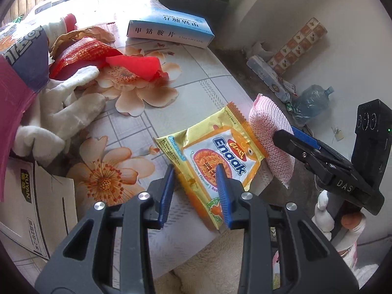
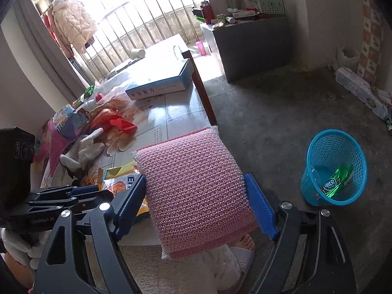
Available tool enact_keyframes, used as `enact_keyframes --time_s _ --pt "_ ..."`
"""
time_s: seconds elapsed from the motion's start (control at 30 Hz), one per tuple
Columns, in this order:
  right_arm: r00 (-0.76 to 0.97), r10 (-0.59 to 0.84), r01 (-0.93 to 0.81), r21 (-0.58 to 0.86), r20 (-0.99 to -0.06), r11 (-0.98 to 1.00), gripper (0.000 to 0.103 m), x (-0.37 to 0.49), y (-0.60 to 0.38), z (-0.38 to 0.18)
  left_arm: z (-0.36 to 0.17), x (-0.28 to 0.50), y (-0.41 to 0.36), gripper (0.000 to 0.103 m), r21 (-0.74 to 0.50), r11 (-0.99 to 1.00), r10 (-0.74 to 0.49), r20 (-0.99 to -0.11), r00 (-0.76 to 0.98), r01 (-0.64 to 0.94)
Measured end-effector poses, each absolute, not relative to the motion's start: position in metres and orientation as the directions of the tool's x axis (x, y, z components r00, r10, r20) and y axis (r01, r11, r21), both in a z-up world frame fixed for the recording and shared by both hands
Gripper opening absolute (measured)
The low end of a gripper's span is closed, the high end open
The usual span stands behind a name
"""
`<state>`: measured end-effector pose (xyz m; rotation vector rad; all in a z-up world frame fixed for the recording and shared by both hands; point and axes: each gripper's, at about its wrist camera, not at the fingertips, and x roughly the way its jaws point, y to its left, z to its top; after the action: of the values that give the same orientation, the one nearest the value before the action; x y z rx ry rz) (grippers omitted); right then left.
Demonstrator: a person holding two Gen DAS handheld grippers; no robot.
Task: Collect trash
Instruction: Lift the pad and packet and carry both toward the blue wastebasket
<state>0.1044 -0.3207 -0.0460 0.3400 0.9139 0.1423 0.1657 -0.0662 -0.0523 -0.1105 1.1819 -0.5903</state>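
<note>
Right gripper [image 2: 196, 196] clamps the pink scouring pad [image 2: 193, 191] between its fingers; left gripper [image 1: 196, 183], fingers apart, straddles the snack packet's [image 1: 210, 161] near edge.

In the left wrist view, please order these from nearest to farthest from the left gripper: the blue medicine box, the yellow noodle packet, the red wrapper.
Measured from the left gripper:
1. Yellow noodle packet: between its open fingers, at the table's near edge.
2. Red wrapper: farther up the table, to the left.
3. Blue medicine box: farthest, at the far end of the table.
</note>
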Motion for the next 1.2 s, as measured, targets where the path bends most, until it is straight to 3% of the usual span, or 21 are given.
enact_keyframes --time_s 0.4,0.57,0.73,0.87,0.93,1.2 --pt "0.611 0.27 0.017 0.353 -0.744 0.935 0.078 0.1 -0.313 -0.046 -0.052 0.156 -0.069 0.039 -0.388 0.871 -0.472 -0.833 0.289 0.302" --pt "0.614 0.27 0.015 0.353 -0.741 0.935 0.078 0.099 -0.314 -0.046 -0.056 0.158 -0.055 0.039 -0.632 0.741 -0.671 -0.702 0.238 0.224" --pt "0.62 0.277 0.015 0.364 -0.734 0.931 0.078 0.099 -0.315 -0.047 -0.058 0.163 -0.047 0.039 -0.765 0.625 -0.777 -0.591 0.217 0.156" --pt "0.624 0.268 0.01 0.351 -0.734 0.936 0.078 0.098 -0.312 -0.048 -0.067 0.163 -0.063 0.038 -0.712 0.688 -0.724 -0.665 0.183 0.137" --pt "0.625 0.269 0.008 0.351 -0.733 0.936 0.078 0.098 -0.312 -0.048 -0.069 0.16 -0.07 0.027 -0.695 0.705 -0.708 -0.68 0.189 0.14" --pt "0.633 0.34 0.003 0.44 -0.696 0.898 0.076 0.096 -0.329 -0.046 -0.055 0.159 -0.084 0.013 -0.608 0.767 -0.641 -0.725 0.251 0.204"
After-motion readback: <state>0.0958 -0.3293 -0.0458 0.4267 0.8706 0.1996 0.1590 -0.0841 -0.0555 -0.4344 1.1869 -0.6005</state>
